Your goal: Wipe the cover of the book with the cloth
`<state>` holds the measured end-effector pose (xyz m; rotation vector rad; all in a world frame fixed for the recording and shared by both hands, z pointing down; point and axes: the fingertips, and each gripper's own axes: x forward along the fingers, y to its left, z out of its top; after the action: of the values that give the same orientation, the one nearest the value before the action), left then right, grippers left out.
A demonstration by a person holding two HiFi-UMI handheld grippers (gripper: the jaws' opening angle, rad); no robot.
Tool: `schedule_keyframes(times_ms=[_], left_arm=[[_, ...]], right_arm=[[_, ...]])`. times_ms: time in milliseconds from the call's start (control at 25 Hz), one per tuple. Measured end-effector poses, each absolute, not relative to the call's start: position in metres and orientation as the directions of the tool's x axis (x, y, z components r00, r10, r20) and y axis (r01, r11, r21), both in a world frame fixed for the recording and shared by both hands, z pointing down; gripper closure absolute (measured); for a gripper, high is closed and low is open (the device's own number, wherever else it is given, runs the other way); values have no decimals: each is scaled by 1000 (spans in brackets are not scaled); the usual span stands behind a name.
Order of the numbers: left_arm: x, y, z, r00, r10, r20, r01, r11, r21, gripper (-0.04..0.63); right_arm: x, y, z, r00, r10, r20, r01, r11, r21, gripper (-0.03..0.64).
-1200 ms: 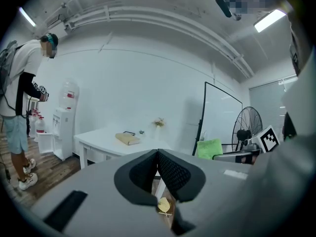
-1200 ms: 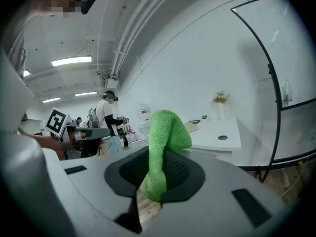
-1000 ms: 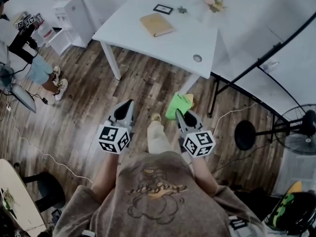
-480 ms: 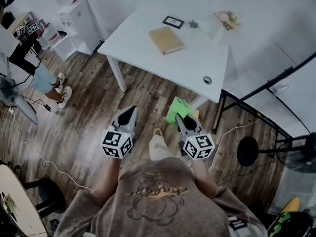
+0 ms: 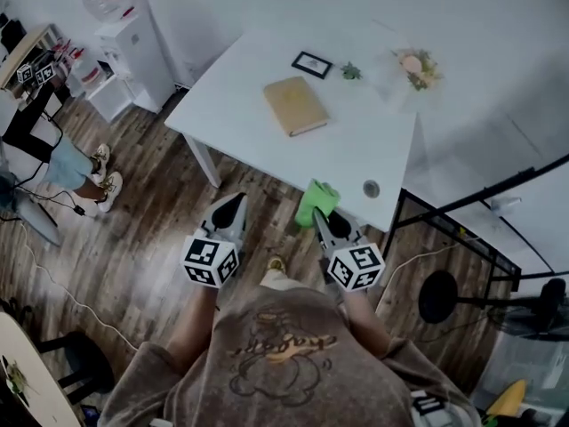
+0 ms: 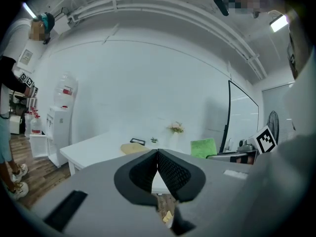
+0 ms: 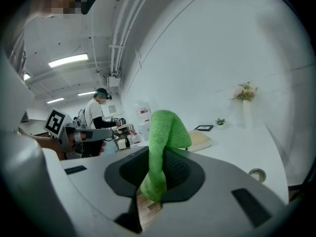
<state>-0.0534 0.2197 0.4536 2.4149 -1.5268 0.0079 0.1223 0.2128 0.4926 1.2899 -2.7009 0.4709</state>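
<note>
Pinching a fluffy green cloth in right hand-held gripper, left hand-held gripper closed empty. Well apart from the tan book flat on white tabletop. Could shove the unbraced book sideways when wiping.

Recorded a white table standing on dark wood-plank floor. Noted on its far part a small black picture frame, a little green plant just beside it, and a vase of flowers further right. Observed a round grommet near the front right corner. Logged a second person at far left, near a white cabinet.
</note>
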Motion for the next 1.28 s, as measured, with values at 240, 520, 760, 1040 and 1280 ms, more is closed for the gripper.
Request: schedule_keyframes(times_ms=[240, 520, 760, 1040, 1280], left_arm=[[-50, 156, 456, 427, -891, 156, -892, -387, 235, 591], [-39, 103, 463, 410, -896, 173, -902, -370, 223, 591], [-47, 75, 466, 393, -900, 190, -910, -351, 221, 591], [-53, 29, 471, 437, -878, 196, -892, -397, 215, 591], [-65, -30, 469, 489, -850, 197, -865, -443, 234, 591]], right_arm=[[127, 148, 494, -642, -731, 231, -766, 600, -230, 546], [137, 88, 498, -662, -713, 233, -750, 618, -236, 546], [129, 56, 501, -673, -702, 235, -740, 628, -241, 546], [120, 17, 507, -657, -714, 241, -754, 613, -237, 546], [110, -26, 503, -617, -742, 263, -787, 571, -235, 546]])
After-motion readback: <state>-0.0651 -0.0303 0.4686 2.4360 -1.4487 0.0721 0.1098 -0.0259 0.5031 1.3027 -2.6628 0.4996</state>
